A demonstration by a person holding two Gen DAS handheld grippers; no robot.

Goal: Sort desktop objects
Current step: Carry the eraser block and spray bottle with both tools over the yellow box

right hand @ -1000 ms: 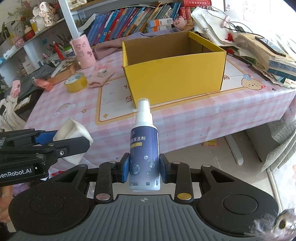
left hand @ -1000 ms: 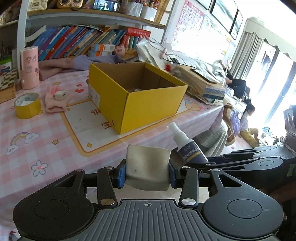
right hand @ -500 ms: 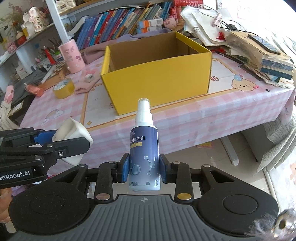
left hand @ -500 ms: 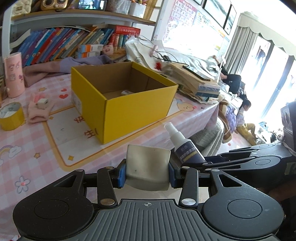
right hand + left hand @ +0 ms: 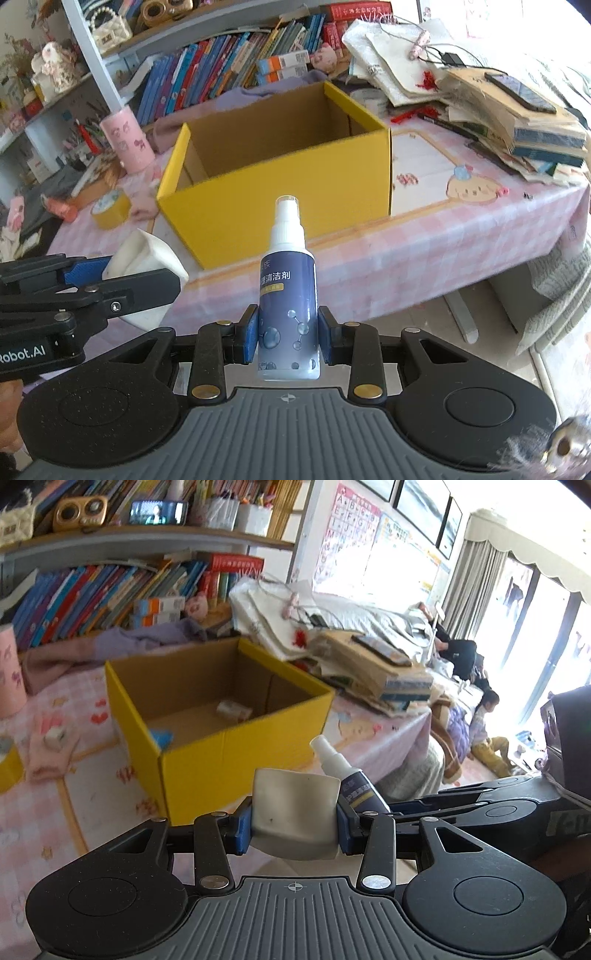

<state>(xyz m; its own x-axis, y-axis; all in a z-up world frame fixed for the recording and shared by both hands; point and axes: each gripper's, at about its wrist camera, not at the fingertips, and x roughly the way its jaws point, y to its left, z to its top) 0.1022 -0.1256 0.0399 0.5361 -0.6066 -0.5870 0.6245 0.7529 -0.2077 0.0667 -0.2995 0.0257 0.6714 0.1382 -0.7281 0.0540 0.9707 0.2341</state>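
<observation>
both grippers have come nearer the yellow box [image 5: 221, 716]; left gripper [image 5: 294, 821] clamps a sponge [image 5: 295, 812], right gripper [image 5: 288, 336] a spray bottle [image 5: 288, 291], over the pink checked tablecloth [image 5: 461, 236] before bookshelves [image 5: 221, 70].

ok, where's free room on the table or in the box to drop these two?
Inside the yellow box: bare floor between the small roll and the blue item. On the table: the bear-print mat right of the box is bare up to the paper stack. Crowded left of the box: tape roll, pink cloth, pink cup.
</observation>
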